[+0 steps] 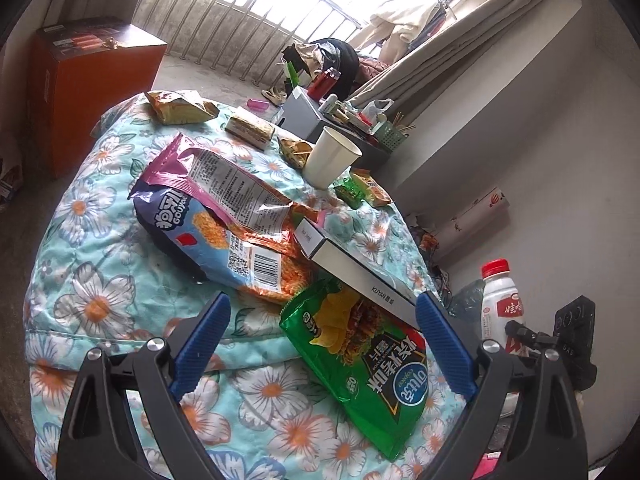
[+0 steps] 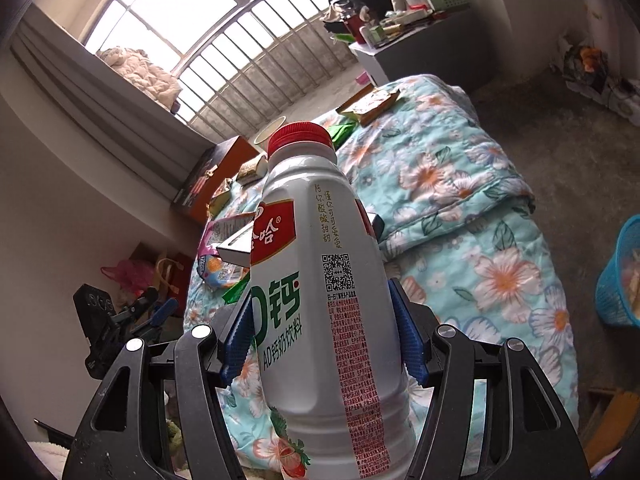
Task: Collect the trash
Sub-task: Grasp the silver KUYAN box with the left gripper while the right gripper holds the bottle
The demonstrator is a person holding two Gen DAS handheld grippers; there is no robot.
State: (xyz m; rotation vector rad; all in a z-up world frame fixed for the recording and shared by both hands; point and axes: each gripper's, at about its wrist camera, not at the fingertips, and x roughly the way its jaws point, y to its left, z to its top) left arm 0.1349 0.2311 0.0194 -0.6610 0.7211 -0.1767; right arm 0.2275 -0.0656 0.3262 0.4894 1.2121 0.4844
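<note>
Across the bed [image 1: 100,264], a quilted cover printed with white and orange flowers on pale turquoise lies puffed and creased, and crinkled foil trash is strewn over it. Nearest the left claw [image 1: 324,344] is a glossy green chip bag [image 1: 360,368], flattened, with one corner resting against a long, flat white box [image 1: 360,268] whose dark side carries small lettering. Beyond lies a larger blue and pink snack bag [image 1: 224,224], crumpled and turned so its barcode shows. Farther back a cream paper cup [image 1: 332,156] stands upright beside small green wrappers [image 1: 360,190], and a yellow foil packet [image 1: 180,106] sits near the far edge.

The left claw is spread wide, its 2 ribbed blue pads empty; the green bag lies between and below them, and whether either pad touches it cannot be told.

The right claw [image 2: 320,340] is closed about halfway onto a smooth white plastic milk-drink bottle [image 2: 320,280] with a ridged red cap [image 2: 300,136], red and green label print and a QR code. Both blue pads press the bottle's sides and it stands upright between them, clear of the bed. From the left wrist view the same bottle shows at the right edge.

A blue mesh wastebasket [image 2: 620,280] stands on the floor at the right, cut off by the frame. The bottle's base runs out of view, and it hides much of the bed's middle.
</note>
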